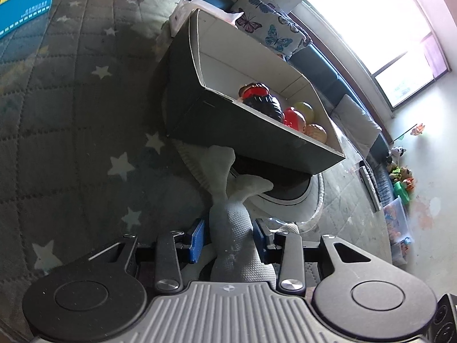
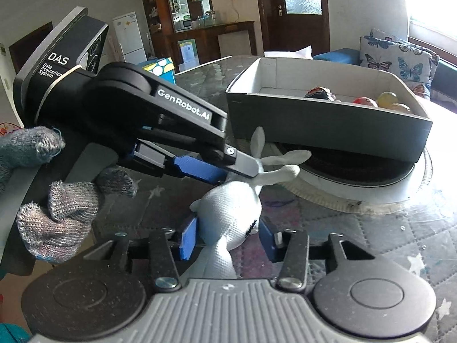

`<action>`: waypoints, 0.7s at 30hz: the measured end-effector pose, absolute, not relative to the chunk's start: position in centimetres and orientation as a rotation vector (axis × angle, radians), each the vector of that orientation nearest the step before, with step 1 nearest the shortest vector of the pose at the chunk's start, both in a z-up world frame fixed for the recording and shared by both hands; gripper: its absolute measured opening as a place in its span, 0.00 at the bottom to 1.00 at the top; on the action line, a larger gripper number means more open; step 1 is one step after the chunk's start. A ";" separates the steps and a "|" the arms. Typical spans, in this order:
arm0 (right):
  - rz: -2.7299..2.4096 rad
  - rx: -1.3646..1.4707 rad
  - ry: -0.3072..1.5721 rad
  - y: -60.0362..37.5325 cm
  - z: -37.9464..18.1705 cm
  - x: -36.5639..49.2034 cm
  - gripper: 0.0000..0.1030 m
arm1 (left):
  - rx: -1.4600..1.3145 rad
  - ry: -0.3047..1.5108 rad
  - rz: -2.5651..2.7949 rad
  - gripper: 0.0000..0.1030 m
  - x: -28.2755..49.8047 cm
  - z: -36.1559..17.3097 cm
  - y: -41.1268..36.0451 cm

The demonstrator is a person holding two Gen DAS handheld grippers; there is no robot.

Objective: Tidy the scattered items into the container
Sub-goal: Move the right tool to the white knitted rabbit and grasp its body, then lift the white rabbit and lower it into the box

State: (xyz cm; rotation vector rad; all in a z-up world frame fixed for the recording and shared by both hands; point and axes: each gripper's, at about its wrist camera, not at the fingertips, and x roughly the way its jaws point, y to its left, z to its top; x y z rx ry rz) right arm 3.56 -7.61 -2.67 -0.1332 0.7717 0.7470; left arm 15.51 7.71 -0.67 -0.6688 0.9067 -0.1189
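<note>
A white knitted toy (image 1: 231,228) (image 2: 231,214) with long thin limbs is held by both grippers above the star-patterned table. My left gripper (image 1: 230,235) is shut on the toy's body; its limbs stick out toward the box. In the right wrist view the left gripper (image 2: 245,168) comes in from the left and pinches the toy near its limbs. My right gripper (image 2: 227,235) is shut on the toy's rounded body. The dark open box (image 1: 257,140) (image 2: 328,125) with a white inside stands just beyond, holding several colourful toys (image 1: 288,114) (image 2: 362,100).
The box rests on a round white-rimmed stand (image 2: 357,183). A blue patterned box (image 1: 25,0) lies at the table's far side. A butterfly cushion (image 2: 400,60) and sofa are behind the table. Gloved fingers (image 2: 62,208) hold the left gripper.
</note>
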 end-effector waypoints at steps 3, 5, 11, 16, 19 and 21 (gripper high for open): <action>0.745 -0.134 0.776 -7.4 -2.9 3.5 0.41 | -0.667 0.897 -0.129 0.30 15.4 -0.5 7.6; 0.739 -0.134 0.770 -7.4 -2.8 3.4 0.39 | -0.667 0.888 -0.141 0.28 15.4 -0.2 7.5; 0.720 -0.131 0.736 -8.6 -1.6 3.2 0.38 | -0.655 0.851 -0.188 0.27 15.6 1.5 6.7; 0.699 -0.144 0.686 -9.5 0.2 3.6 0.38 | -0.664 0.813 -0.228 0.26 16.5 3.2 6.2; 0.685 -0.158 0.649 -9.7 1.4 4.1 0.38 | -0.666 0.785 -0.247 0.26 17.3 4.5 5.9; 0.675 -0.165 0.625 -9.8 2.2 4.9 0.38 | -0.662 0.766 -0.256 0.26 18.3 5.4 5.7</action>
